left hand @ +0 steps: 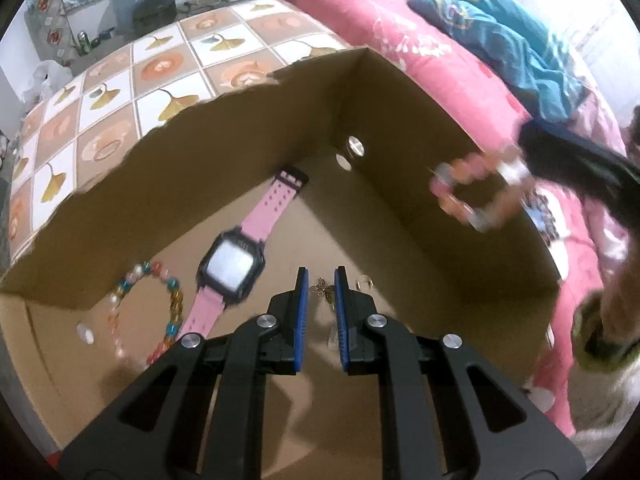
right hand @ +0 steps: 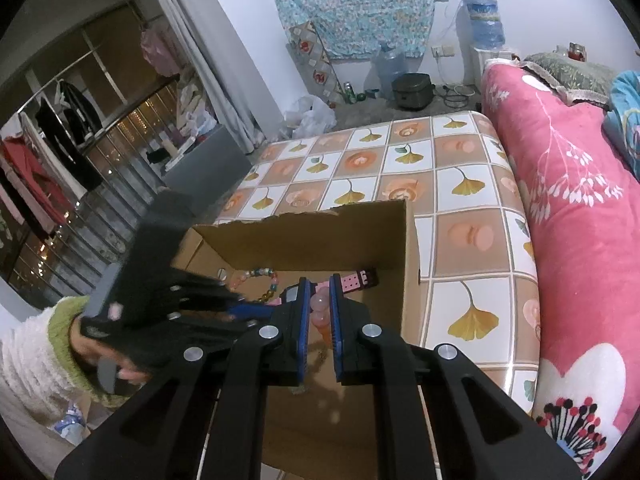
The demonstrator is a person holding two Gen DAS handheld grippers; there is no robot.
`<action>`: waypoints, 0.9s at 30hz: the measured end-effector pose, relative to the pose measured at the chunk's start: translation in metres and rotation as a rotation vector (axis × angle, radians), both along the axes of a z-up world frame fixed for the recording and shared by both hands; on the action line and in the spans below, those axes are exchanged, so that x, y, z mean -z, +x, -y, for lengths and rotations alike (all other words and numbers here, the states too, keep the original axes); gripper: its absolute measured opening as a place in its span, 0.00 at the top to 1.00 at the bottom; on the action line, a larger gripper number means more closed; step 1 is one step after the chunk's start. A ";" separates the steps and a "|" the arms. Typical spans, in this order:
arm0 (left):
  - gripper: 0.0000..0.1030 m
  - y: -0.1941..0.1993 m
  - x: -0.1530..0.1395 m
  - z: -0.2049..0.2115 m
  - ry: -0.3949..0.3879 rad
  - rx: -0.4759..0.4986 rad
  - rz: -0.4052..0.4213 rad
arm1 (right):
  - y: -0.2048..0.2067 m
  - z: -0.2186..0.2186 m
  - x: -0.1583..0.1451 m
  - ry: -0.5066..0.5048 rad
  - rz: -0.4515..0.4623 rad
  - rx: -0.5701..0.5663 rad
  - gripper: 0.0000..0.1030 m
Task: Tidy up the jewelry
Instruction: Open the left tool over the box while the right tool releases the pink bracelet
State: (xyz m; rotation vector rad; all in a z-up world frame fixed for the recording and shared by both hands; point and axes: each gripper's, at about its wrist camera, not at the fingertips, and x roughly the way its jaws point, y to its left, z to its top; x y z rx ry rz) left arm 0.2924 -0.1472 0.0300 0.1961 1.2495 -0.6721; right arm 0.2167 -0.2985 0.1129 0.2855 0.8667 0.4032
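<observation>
- Behind everything runs a pink floral bed [right hand: 568, 184], and beside it a tabletop [right hand: 460, 184] in ginkgo-leaf squares carries the open cardboard box [left hand: 400, 128] that both my tools hang over.
- On the box floor in my left wrist view: a pink watch [left hand: 232, 264] with its long axis running from 7 o'clock up to 1 o'clock, a multicoloured bead bracelet [left hand: 168, 304] at 9 o'clock of it, and a small butterfly charm [left hand: 325, 292] lying loose (a gold ring [left hand: 364, 282] sits just at its 3 o'clock side).
- My left tool [left hand: 321, 320] stands slightly spread with nothing between its blue pads; the charm shows in the gap, at 12 o'clock and dead ahead.
- My right tool [right hand: 319, 320] is pinching a pink bead bracelet [left hand: 476, 192], a few pale and orange beads showing between the pads; from the left wrist view it hangs blurred at 2 o'clock, above the box's right wall and not yet down on the floor.
- As I judge it, the coming move turns on that drop: bare cardboard lies below and toward 8 o'clock of the held bracelet, right of the watch strap, so my right tool is the one to lower.
- My left tool is nearer the charm, should that go next.
</observation>
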 end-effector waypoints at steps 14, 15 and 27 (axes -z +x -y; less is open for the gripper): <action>0.65 0.006 -0.014 -0.044 -0.120 -0.139 -0.034 | -0.003 0.000 -0.004 0.002 -0.010 0.015 0.90; 0.61 0.001 -0.021 -0.052 -0.135 -0.149 -0.023 | -0.004 -0.004 -0.006 -0.001 -0.010 0.008 0.90; 0.24 -0.108 -0.097 -0.200 -0.299 -0.430 0.270 | 0.009 -0.106 0.017 0.089 -0.140 -0.241 0.90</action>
